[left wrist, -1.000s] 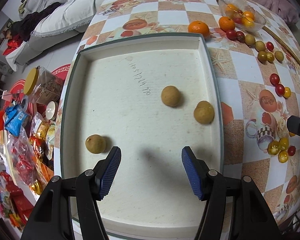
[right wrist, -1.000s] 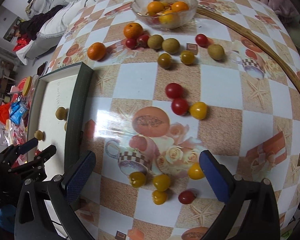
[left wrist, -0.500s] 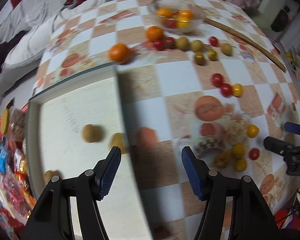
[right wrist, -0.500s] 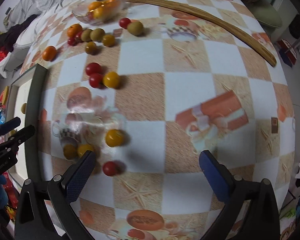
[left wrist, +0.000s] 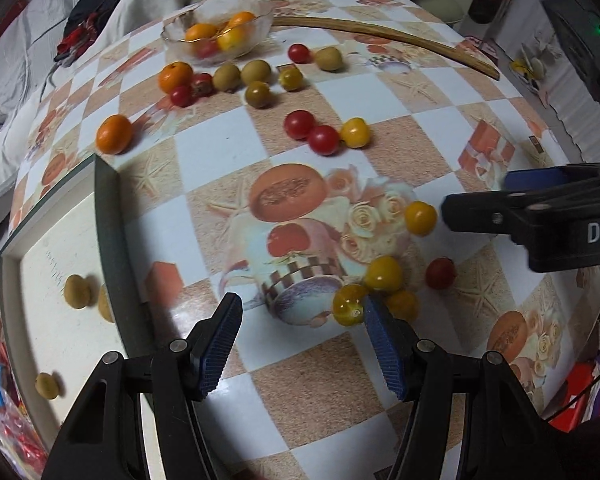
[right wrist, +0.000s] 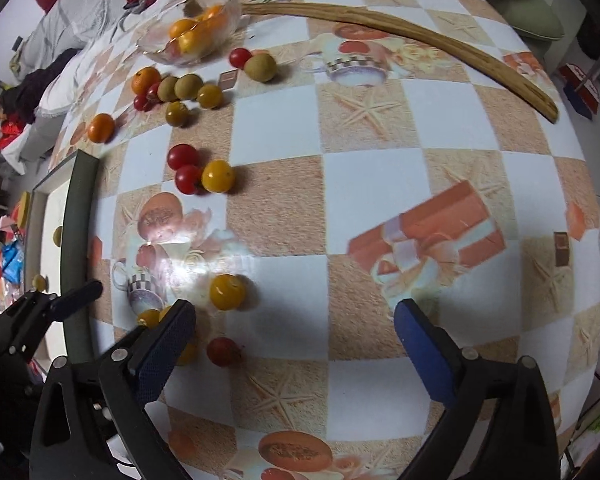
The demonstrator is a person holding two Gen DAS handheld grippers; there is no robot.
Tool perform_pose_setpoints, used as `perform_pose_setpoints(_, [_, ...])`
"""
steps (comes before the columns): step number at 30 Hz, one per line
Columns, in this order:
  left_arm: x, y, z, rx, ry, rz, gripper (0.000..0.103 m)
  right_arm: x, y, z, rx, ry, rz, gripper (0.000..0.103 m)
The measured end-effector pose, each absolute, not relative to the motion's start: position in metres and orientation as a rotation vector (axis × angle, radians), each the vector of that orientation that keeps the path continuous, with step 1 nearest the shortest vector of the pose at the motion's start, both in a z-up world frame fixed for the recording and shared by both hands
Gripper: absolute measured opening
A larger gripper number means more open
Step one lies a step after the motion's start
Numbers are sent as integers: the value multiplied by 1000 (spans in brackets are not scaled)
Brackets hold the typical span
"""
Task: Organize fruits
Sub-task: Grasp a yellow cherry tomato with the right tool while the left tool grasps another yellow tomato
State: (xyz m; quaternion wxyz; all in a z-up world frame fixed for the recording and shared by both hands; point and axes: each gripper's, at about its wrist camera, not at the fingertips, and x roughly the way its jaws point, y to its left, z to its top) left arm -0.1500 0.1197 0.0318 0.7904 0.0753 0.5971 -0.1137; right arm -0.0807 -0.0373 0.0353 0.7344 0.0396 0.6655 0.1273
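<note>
- The left gripper [left wrist: 302, 340] pointed steeply down at the checkered surface [left wrist: 380, 88], its blue fingers [left wrist: 220, 344] apart with nothing clamped between them.
- A yellow tomato [left wrist: 349, 305] sat just inside the left gripper's right-hand finger, at the edge of a small cluster with more yellow tomatoes [left wrist: 383, 274] and one red tomato [left wrist: 440, 273]; whether the finger touched it could not be told.
- The right gripper [right wrist: 294, 344] hovered over the same patch of surface, its fingers [right wrist: 422, 354] wide and closing, with no fruit pinched; a yellow tomato [right wrist: 227, 291] and a red tomato [right wrist: 222, 351] lay just beside its left-hand finger.
- The tray [left wrist: 108, 216] stood at the left of the surface, holding three small brown fruits [left wrist: 77, 291].
- Farther back, two red tomatoes and a yellow one [left wrist: 355, 132] lay touching in a row.
- Near the glass bowl [left wrist: 220, 34] of oranges lay loose oranges [left wrist: 114, 134], brown fruits and small tomatoes.
- A curved wooden stick [right wrist: 400, 30] lay along the far edge.
</note>
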Motion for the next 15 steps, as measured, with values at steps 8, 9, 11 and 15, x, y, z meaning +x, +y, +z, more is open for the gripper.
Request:
perform_pose_setpoints(8, [-164, 119, 32, 181, 1293, -292, 64, -86, -35, 33, 94, 1479, 308, 93])
perform_pose_setpoints(9, [-163, 117, 30, 185, 1288, -297, 64, -86, -35, 32, 95, 1481, 312, 92])
perform_pose_setpoints(11, [-159, 114, 26, 174, 1282, -302, 64, -85, -32, 30, 94, 1486, 321, 90])
perform_pose_setpoints(15, [-152, 116, 19, 166, 1270, -291, 64, -84, -23, 25, 90, 1499, 348, 78])
